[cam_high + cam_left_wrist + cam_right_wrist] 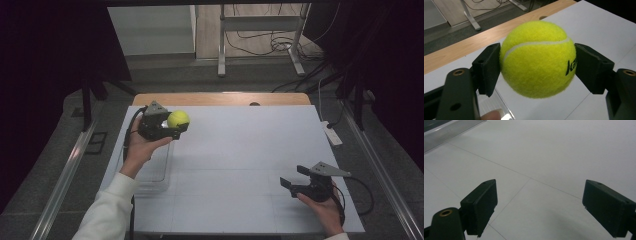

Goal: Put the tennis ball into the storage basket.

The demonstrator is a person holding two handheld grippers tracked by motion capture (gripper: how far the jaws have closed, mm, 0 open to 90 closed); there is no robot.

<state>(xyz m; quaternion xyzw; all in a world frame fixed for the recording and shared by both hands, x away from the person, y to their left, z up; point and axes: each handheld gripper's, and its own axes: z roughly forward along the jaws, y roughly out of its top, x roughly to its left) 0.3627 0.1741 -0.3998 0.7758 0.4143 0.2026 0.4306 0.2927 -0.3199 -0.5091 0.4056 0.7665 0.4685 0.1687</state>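
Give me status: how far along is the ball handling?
Done: left gripper is shut on the tennis ball and holds it clear of the white table. In hand: carrying it. Left: setting it down; right gripper is open and idle.

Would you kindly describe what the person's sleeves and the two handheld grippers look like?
Both grippers are black, each with two blocky, flat-faced jaws on arms with brass-ringed holes. The left gripper and right gripper each carry a grey three-cornered plate on top and trail a black cable. The person wears a white long sleeve.
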